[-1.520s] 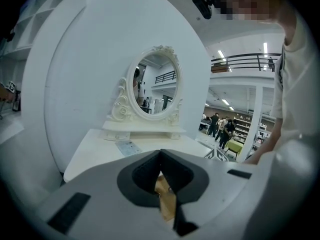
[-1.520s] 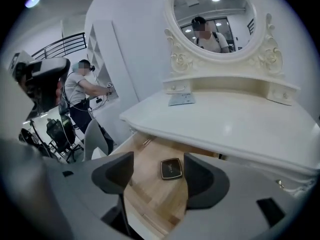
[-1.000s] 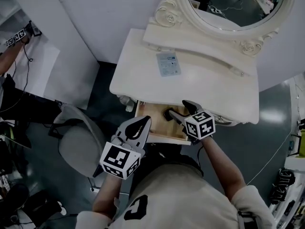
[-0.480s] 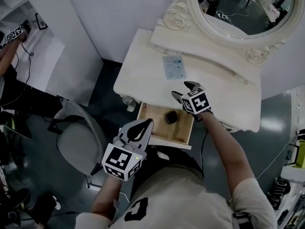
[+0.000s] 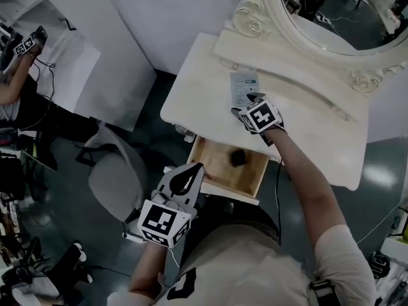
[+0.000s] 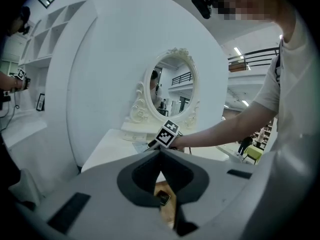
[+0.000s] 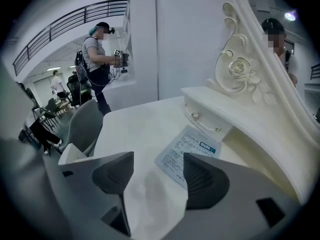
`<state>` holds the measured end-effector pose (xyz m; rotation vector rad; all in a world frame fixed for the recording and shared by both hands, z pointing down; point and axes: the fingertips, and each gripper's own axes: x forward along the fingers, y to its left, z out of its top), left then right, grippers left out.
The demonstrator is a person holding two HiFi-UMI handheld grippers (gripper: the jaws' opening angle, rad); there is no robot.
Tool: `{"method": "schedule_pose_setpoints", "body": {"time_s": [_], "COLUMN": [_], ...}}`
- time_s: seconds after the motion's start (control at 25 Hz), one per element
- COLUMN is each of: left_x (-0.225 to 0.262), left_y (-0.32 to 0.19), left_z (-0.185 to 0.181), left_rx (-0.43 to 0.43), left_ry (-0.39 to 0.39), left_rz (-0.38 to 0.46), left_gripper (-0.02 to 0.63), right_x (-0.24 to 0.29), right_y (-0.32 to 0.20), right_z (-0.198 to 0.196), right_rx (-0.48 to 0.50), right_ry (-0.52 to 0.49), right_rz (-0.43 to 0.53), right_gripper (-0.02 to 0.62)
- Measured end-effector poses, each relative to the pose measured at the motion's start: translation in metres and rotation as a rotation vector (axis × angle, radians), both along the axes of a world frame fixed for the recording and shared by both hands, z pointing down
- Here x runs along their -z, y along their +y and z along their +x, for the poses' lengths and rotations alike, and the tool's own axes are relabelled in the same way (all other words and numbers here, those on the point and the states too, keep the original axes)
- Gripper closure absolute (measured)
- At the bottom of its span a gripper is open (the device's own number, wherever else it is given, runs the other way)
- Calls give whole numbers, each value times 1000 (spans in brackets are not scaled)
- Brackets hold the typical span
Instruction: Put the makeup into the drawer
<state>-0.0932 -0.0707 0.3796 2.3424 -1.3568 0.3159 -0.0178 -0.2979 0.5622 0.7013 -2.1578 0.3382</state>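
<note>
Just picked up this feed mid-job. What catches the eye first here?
The open drawer under the white table, with a dark compact lying inside. Above it the right gripper hovers open and empty over a printed packet on the table, before the ornate oval mirror. The left gripper is held shut near the drawer's front.

Pale short-sleeved T-shirt with dark print; grey left tongs and right tongs, black-and-white marker cubes.
</note>
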Motion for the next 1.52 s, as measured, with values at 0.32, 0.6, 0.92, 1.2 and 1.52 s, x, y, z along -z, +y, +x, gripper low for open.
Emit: {"method": "schedule_pose_setpoints", "body": {"time_s": [0.32,0.6,0.92,1.2,1.52], "left_x": [-9,-19,-13,-11,-3], "left_y": [7,7,-6,-6,-4], "left_z": [-10,-19,-10,-7,-4], "left_rx": [49,58,3,-32,-61], "left_ry": [-42,-16,35,92,161], "left_rz": [-41,-60,-27,-32,-33], "left_gripper": [551,551,551,551,551], "right_x": [-39,-49,-49,-46,-44], "right_y": [-10,-9,43,99,132], "right_z": [-3,0,-5,-9,-10], "right_rx": [-22,-38,7,66,24], "right_ry": [35,47,43,13,-32], "right_rz": [-113,-130,-128,-151,-179], "right_gripper": [282,282,291,308,308]}}
